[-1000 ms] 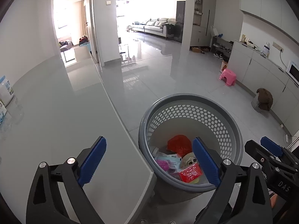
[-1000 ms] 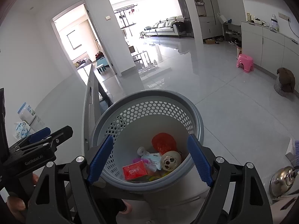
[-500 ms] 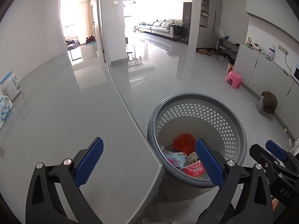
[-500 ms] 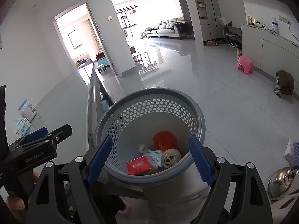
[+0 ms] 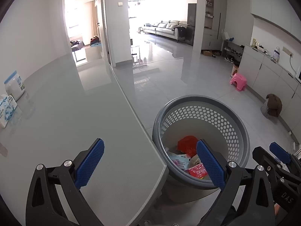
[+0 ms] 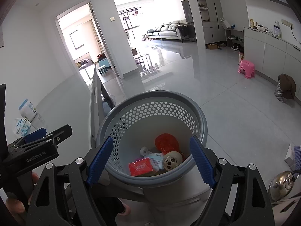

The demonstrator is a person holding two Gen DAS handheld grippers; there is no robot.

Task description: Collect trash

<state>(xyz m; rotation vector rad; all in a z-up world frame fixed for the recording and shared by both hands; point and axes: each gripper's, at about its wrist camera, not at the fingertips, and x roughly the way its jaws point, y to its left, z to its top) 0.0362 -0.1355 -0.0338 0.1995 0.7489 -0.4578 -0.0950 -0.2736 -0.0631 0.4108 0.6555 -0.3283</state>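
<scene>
A grey perforated basket stands on the floor beside the grey table; it also shows in the right wrist view. Inside lie a red crumpled wrapper, a red packet, a white-and-blue pack, a round cartoon-face item and a small white roll. My left gripper is open and empty over the table's corner. My right gripper is open and empty above the basket's near rim.
A white jar with a blue lid and a tissue pack stand at the table's left. A pink stool, a draped bin and cabinets lie at the right. A metal kettle shows at lower right.
Both grippers have drawn back and up a little; the basket sits lower in both views. The left view has swung left, showing more of the table. Both grippers stay open.
</scene>
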